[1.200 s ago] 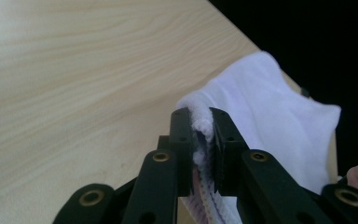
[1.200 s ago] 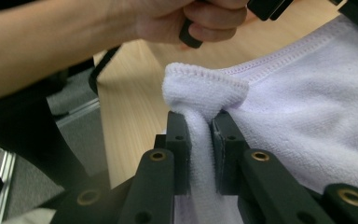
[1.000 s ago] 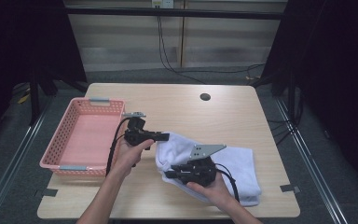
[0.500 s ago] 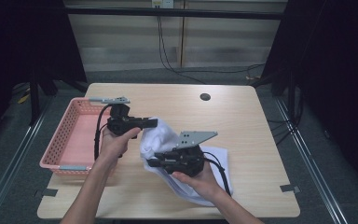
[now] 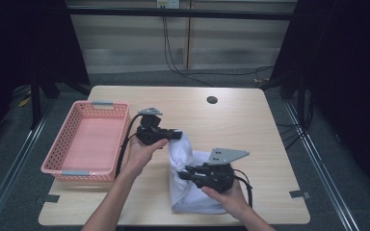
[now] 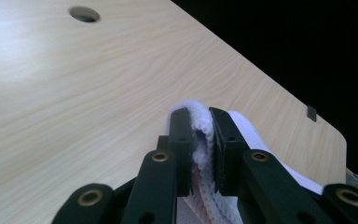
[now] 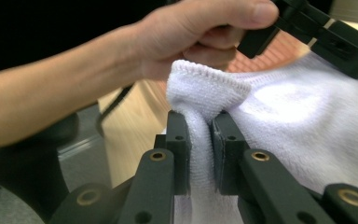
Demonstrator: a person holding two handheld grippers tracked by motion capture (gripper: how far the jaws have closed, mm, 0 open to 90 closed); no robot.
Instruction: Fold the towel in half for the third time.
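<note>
Towel | both your claws clamp its edge: left claw high, right claw lower | basket lies leftward, nearer your left hand.

Left hand-held gripper and right hand-held gripper both clamped.

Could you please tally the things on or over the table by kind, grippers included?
White towel: 1
Pink basket: 1
Black grippers: 2, the left gripper and the right gripper, each shut on the towel
Total: 4
</note>
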